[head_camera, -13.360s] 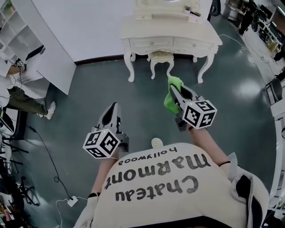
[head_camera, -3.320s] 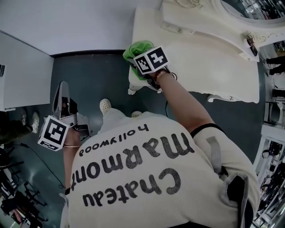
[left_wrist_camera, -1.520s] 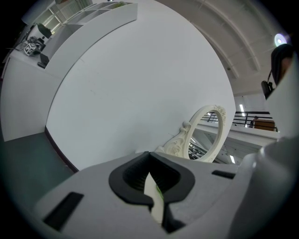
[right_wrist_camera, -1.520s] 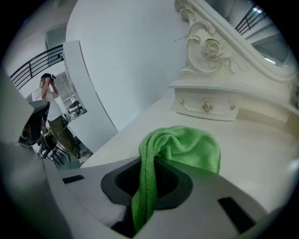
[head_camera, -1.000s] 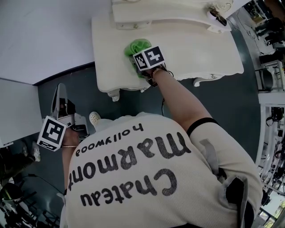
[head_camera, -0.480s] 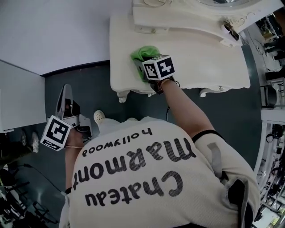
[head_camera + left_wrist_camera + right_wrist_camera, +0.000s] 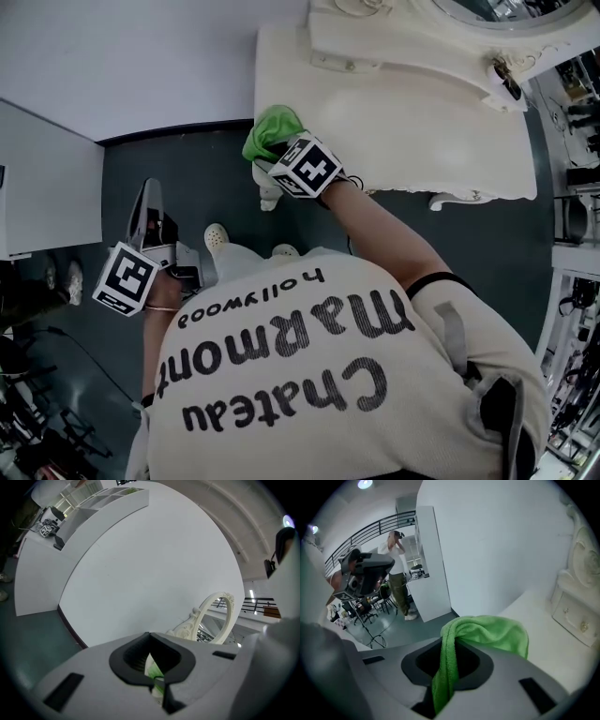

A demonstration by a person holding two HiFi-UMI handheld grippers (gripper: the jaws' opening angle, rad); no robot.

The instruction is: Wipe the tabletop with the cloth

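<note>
— How is the cloth (image 7: 272, 131) seen?

— A bright green, fluffy microfibre cloth is shown, bunched into a rounded fold. One strand of it is drawn down between the jaws of the right gripper (image 7: 266, 156), which are clamped on it; the rest is heaped over the jaw tips.

— And where is it placed?

— It is held at the front left corner of the cream dressing table (image 7: 403, 131), right at the tabletop's edge. Whether it is pressed to the surface cannot be told.

— What is noted of the left gripper (image 7: 147, 202)?

— It is kept well apart from the dressing table, over the dark floor (image 7: 187, 169). Its jaws are brought together with nothing between them.
</note>
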